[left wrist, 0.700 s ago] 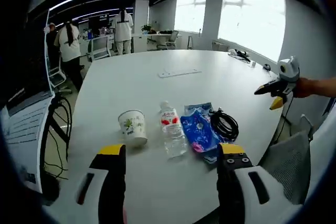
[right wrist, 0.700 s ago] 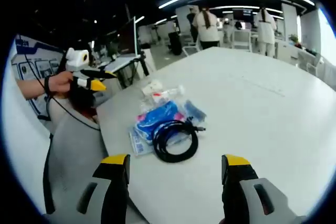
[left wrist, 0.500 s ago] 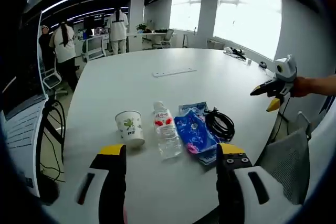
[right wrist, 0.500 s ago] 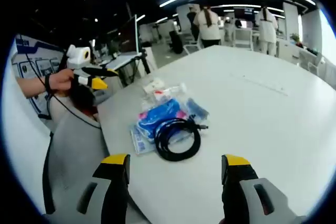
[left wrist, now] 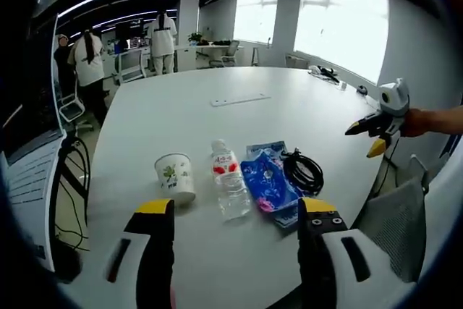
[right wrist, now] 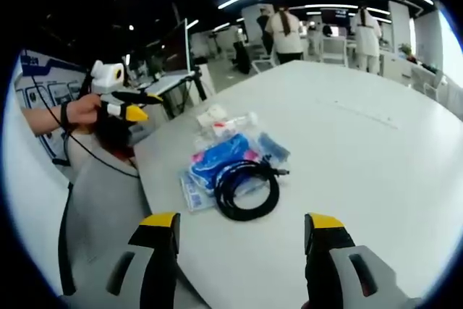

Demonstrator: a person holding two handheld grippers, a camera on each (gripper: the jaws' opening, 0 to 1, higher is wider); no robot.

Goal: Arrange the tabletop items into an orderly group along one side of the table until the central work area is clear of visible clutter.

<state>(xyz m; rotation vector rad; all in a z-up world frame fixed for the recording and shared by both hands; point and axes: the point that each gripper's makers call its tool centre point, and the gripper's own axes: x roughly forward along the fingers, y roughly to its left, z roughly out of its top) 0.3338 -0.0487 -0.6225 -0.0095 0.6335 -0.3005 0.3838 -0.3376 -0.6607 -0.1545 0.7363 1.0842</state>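
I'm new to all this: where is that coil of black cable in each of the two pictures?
Left gripper view: the black cable lies right of centre on the white table, at the right end of the row of items, just beyond the blue packet.
Right gripper view: the cable lies near the centre, closest of the items to the camera.
Shared landmark: the blue packet, touching the cable in both views.

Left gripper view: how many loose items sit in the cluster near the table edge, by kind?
Paper cup: 1
Water bottle: 1
Blue packet: 1
Coiled black cable: 1
Total: 4
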